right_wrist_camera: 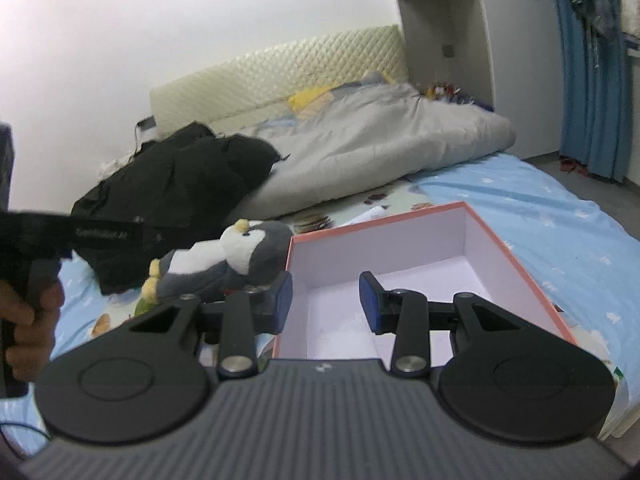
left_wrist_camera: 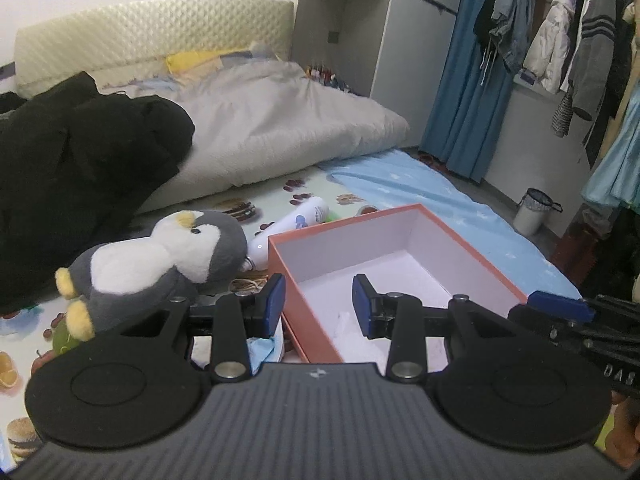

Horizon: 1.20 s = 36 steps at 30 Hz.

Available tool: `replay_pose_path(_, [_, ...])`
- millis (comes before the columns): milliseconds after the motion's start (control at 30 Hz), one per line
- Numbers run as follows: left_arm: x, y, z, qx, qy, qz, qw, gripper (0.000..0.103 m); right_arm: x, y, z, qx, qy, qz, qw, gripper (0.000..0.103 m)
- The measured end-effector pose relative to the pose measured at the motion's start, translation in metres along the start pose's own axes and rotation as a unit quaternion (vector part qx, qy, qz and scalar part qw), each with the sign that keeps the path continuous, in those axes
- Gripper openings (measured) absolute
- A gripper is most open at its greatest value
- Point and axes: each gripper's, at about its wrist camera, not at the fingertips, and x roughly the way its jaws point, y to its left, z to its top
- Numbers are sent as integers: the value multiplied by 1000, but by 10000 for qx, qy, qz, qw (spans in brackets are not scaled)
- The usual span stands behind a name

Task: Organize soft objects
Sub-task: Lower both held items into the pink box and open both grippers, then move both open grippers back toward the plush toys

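A grey and white plush penguin (left_wrist_camera: 160,260) lies on its back on the bed, just left of an open orange box (left_wrist_camera: 472,252) with a white inside. A crumpled white tissue (left_wrist_camera: 352,332) lies on the box floor. My left gripper (left_wrist_camera: 318,306) is open and empty, straddling the box's near left wall. My right gripper (right_wrist_camera: 325,304) is open and empty, also straddling the box's (right_wrist_camera: 520,264) near left wall, with the penguin (right_wrist_camera: 224,264) to its left. The right gripper also shows at the right edge of the left wrist view (left_wrist_camera: 560,304).
A white bottle (left_wrist_camera: 292,228) lies behind the penguin. A black coat (left_wrist_camera: 80,168) is piled at the left, and a grey duvet (left_wrist_camera: 280,128) lies behind. A small bin (left_wrist_camera: 532,212) and hanging clothes (left_wrist_camera: 560,40) stand at the right, off the bed.
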Motion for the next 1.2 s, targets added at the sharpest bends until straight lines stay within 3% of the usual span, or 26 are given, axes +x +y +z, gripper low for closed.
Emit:
replay_pose_path(167, [-24,-6,-28,235,-249,136,9993,43,-11,15,-16,-76,-81,-1,9999,40])
replay_pose_path(433, [-56,2,-62,4,-399,70,9992,46,-27,35,-37,-103,-86,91,9999,40])
replay_pose_path(633, [-71,12,-87,-405,-324,-132,9986,49,-32,54,-51,-163,-15,213,9996,40])
replay_pose_path(1033, [-91,36,-146,-1168,-67,169,9930,51,-30,79,-85,-305,426,605,9968,40])
replay_pose_path(1200, [-93,55,-172,-1635,9,365,9859,51,-27,88,-96,-398,647,784,9940,40])
